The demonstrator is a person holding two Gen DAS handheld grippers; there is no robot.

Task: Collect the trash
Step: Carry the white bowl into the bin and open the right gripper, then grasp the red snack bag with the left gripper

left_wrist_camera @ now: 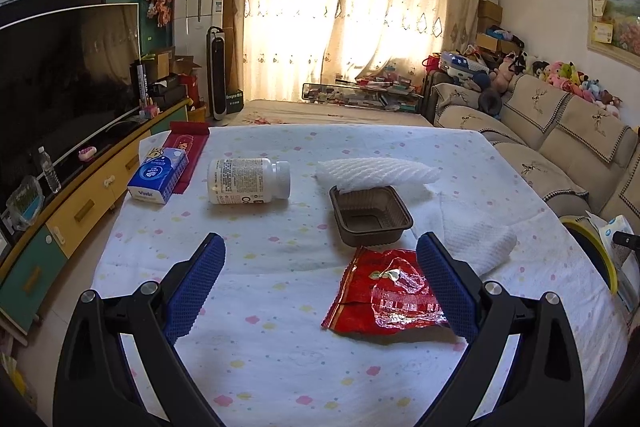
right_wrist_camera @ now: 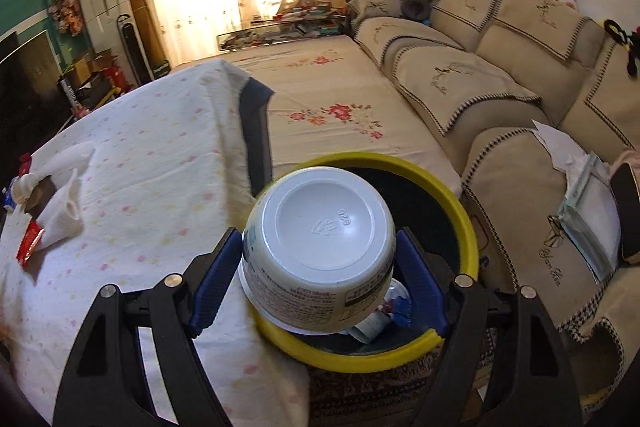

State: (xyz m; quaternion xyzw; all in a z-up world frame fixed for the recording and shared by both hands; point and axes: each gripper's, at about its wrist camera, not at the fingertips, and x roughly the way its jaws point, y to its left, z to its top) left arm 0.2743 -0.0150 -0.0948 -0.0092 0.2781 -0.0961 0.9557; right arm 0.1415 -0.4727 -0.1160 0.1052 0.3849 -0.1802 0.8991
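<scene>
My right gripper (right_wrist_camera: 320, 267) is shut on a white plastic cup (right_wrist_camera: 320, 251), bottom towards the camera, held over the yellow-rimmed trash bin (right_wrist_camera: 464, 211) beside the table; some trash lies inside the bin. My left gripper (left_wrist_camera: 320, 259) is open and empty above the table. A red wrapper (left_wrist_camera: 384, 295) lies just inside its right finger. Beyond are a brown plastic tray (left_wrist_camera: 370, 215), white foam netting (left_wrist_camera: 376, 173), a white pill bottle (left_wrist_camera: 248, 181) on its side and a crumpled white paper towel (left_wrist_camera: 480, 239).
A blue tissue pack (left_wrist_camera: 158, 175) and a red packet (left_wrist_camera: 188, 147) lie at the table's far left. The bin's rim shows at the right edge in the left wrist view (left_wrist_camera: 596, 247). A beige sofa (right_wrist_camera: 500, 75) runs along the right. A TV cabinet (left_wrist_camera: 80, 203) stands left.
</scene>
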